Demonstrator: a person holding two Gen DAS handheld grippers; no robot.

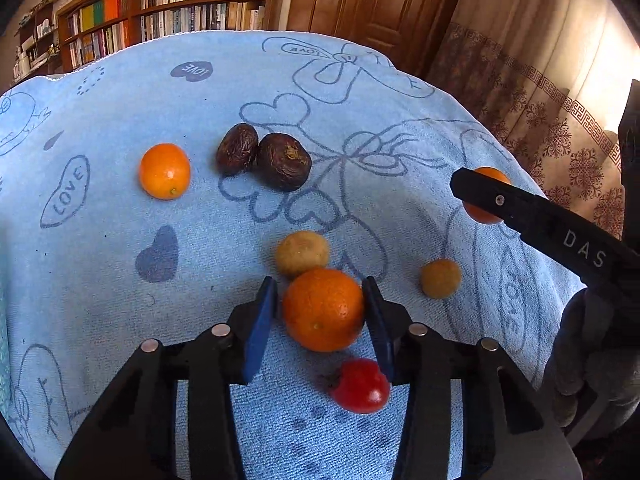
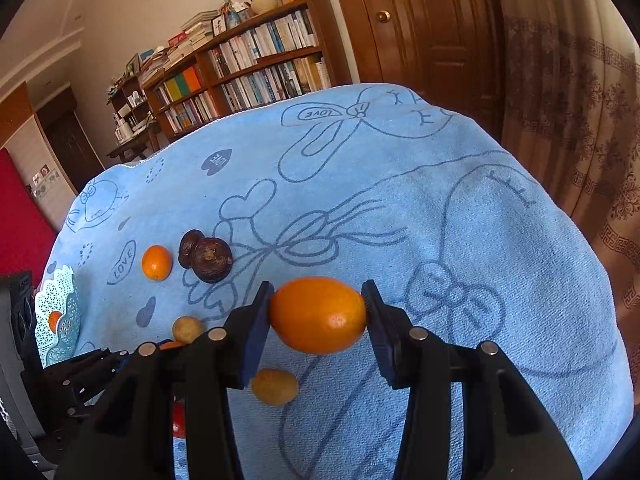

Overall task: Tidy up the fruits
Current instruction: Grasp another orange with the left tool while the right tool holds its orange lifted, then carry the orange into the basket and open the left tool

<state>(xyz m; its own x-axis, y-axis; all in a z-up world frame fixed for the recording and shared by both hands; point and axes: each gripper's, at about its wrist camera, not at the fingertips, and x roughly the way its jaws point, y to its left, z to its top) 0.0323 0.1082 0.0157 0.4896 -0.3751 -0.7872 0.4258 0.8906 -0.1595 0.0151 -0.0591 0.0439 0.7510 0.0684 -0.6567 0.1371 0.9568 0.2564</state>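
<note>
Fruits lie on a light blue cloth. My left gripper is low over the cloth with its blue pads on either side of an orange. The right pad touches it and a thin gap shows at the left pad. My right gripper is shut on a second, oval orange, held above the cloth and also visible in the left wrist view. Loose on the cloth are a third orange, two dark wrinkled fruits, two tan fruits and a red tomato.
A teal lattice basket stands at the cloth's left edge with an orange piece inside. A gloved hand holds the right gripper. Behind the table are bookshelves, a wooden door and a patterned curtain.
</note>
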